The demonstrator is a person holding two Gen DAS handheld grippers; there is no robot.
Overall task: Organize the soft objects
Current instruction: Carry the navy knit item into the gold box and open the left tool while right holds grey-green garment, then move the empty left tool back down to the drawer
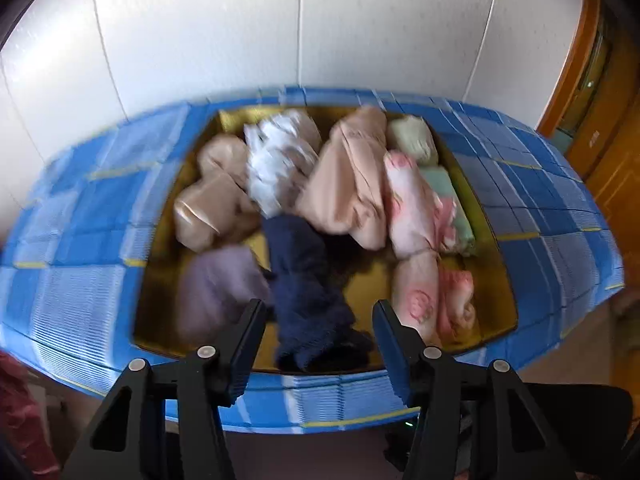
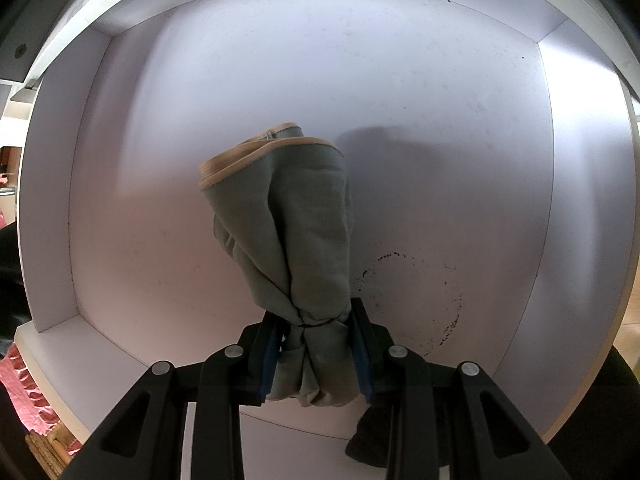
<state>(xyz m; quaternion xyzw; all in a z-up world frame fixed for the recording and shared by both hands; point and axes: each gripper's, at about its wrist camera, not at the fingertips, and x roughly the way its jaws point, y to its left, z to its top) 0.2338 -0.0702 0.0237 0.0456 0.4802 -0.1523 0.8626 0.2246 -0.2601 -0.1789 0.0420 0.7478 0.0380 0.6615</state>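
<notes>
Left wrist view: left hand-held gripper [image 1: 318, 322] is hanging released, straddling the navy cloth [image 1: 308, 284], long axis running toward frame bottom; right hand-held gripper [image 2: 316, 340] is grasping the grey-green cloth [image 2: 288, 232].

Bright, even daylight in both views. Heavy motion blur across the blue checked cloth [image 1: 92, 240] and rolled bundles in the left wrist view; sharp in the right. Soft shadow beside the grey-green cloth [image 2: 296, 216]. Strong fisheye bending, dark vignetted corners.
</notes>
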